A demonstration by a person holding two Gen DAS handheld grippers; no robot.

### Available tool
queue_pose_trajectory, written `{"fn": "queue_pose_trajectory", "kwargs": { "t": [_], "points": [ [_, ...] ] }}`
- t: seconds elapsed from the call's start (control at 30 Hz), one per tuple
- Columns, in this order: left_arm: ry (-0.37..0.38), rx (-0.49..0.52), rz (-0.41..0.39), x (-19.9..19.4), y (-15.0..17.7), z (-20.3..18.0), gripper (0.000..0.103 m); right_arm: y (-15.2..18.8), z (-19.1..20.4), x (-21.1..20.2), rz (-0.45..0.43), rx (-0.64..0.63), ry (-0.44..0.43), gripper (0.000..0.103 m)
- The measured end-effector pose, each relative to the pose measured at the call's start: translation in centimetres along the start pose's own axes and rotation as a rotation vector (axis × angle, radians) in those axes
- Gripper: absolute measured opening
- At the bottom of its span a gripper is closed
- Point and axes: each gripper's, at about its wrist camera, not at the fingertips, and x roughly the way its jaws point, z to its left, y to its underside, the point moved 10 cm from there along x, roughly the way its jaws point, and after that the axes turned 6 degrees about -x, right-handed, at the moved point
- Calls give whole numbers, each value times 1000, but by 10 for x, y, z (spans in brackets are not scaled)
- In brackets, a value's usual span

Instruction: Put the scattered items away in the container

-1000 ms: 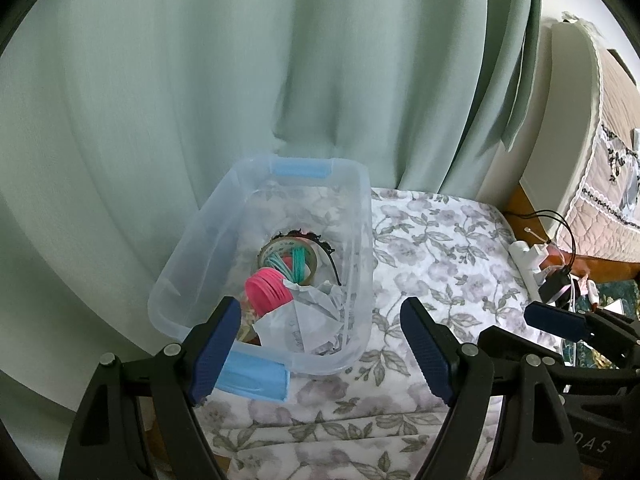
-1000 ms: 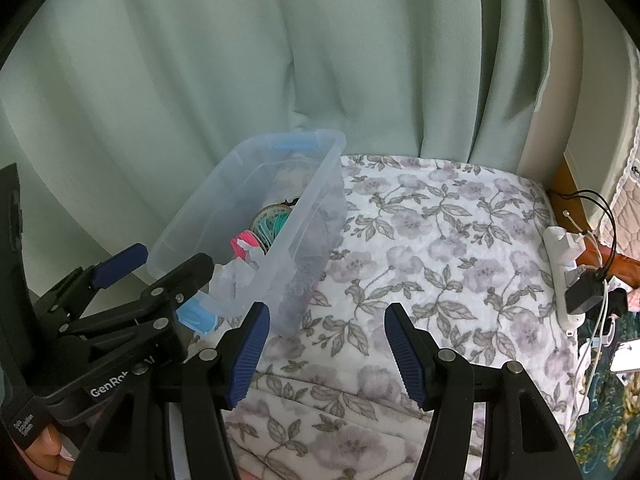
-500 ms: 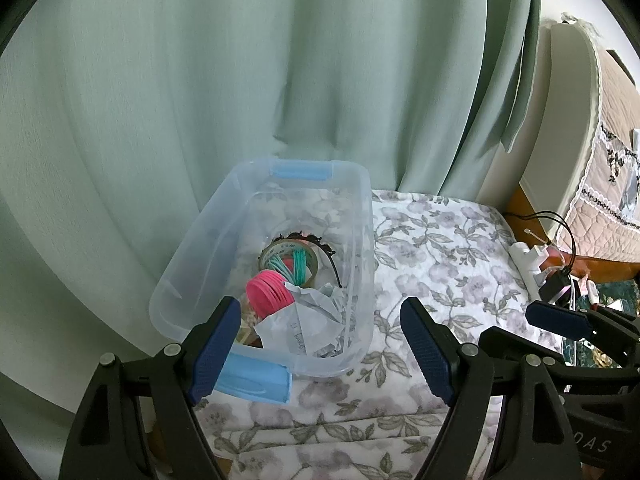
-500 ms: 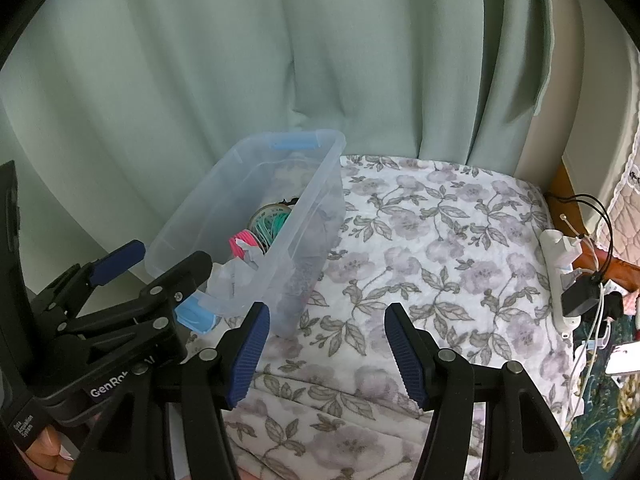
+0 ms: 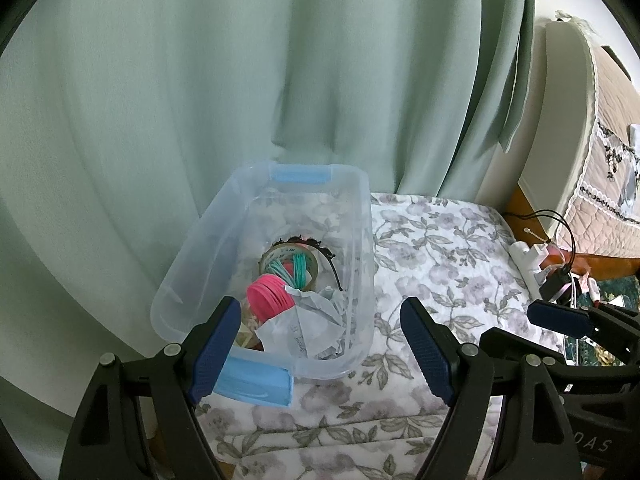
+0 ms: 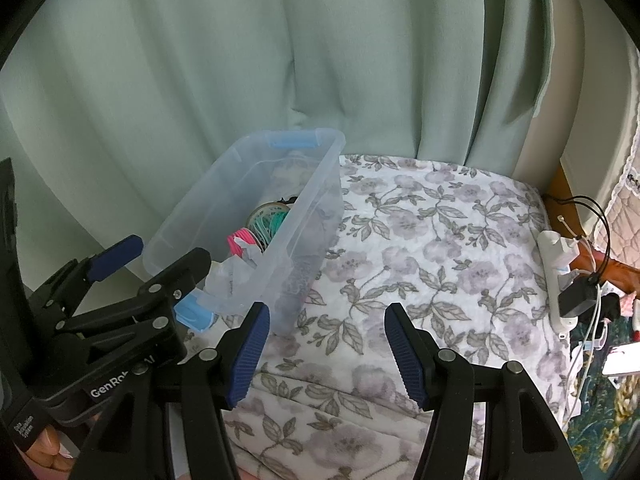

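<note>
A clear plastic bin with blue handles stands on the floral cloth at its left edge; it also shows in the right wrist view. Inside lie a pink lid, a tape roll with teal bands, a black hair band and crumpled paper. My left gripper is open and empty, just in front of the bin's near end. My right gripper is open and empty over bare cloth, right of the bin. The left gripper also shows in the right wrist view.
Green curtains hang close behind the bin. The floral cloth covers the table. A white power strip with plugs and cables lies along the right edge. A bed with a quilt is at far right.
Both grippers have drifted back slightly. Both stay open and empty. The bin and its contents have not moved.
</note>
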Motion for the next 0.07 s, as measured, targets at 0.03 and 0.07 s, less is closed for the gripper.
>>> {"fn": "queue_pose_trajectory", "kwargs": {
  "t": [0.03,0.07],
  "points": [
    [0,1,-1,0,0,0,83,0,0,0,-1,0,0,64],
    [-1,1,-2,-1,0,-1,83,0,0,-1,-2,0,0,64]
  ]
}}
